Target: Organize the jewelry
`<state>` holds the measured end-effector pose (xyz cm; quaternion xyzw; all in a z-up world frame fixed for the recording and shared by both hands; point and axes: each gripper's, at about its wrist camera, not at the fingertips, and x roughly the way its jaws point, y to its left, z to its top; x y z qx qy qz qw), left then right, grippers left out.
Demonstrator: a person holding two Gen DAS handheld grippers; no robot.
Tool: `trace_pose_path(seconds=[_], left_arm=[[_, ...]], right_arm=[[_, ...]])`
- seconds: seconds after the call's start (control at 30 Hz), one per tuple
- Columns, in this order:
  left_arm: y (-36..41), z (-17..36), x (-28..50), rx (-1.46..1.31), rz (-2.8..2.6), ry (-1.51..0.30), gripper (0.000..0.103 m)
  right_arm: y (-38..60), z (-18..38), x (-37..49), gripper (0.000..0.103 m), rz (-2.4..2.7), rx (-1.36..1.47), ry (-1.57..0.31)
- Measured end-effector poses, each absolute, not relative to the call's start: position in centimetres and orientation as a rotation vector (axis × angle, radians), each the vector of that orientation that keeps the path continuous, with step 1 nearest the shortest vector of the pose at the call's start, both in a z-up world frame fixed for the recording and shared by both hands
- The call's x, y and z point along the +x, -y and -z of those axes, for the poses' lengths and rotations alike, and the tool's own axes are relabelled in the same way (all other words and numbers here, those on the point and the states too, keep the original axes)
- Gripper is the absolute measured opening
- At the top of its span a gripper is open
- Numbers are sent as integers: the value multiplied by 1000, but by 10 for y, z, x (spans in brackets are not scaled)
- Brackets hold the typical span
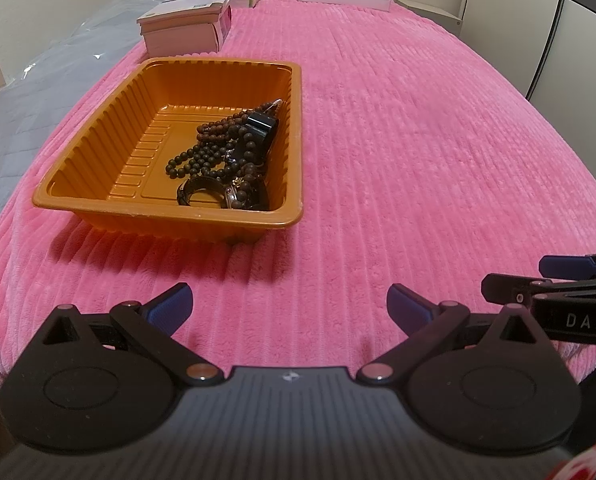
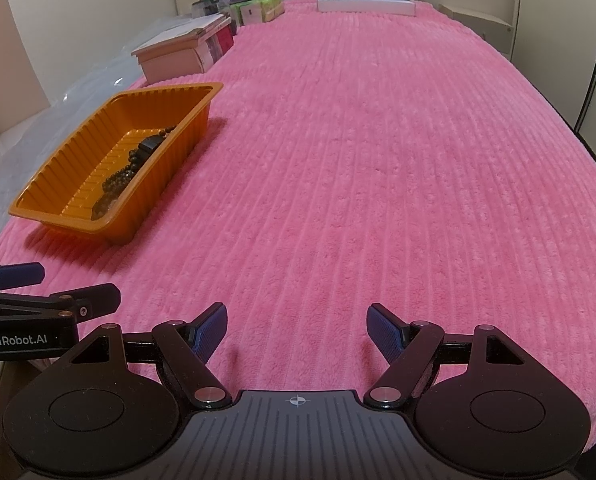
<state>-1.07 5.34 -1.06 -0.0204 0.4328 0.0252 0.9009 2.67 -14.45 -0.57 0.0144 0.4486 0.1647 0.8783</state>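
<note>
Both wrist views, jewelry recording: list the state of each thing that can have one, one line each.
Left gripper: open, empty, over the pink blanket.
Right gripper: open, empty.
Orange tray: upright on the blanket, no lid, holding jewelry.
Bead strands: heaped and tangled in the tray's right side.
Dark bracelet: lying in the tray's near corner.
Pink box: closed, beyond the tray.
</note>
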Motion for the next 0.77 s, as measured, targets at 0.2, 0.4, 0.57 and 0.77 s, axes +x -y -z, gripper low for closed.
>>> trace_pose_path(seconds=[0.2,0.4,0.57,0.77], left_arm=[[-54,10,-11,-41,-52,-894,103],[-54,10,-11,-42,-52,-895,103],[-54,10,-10,-41,-46,-894,103],[-54,12,-9,-52,-38,-886,103]], right_arm=[[144,7,28,76,-346,29,-939],[144,6,28,76,-348,28,-940],[144,6,28,76,-347,28,-939],[144,7,28,76,-348,29,-938]])
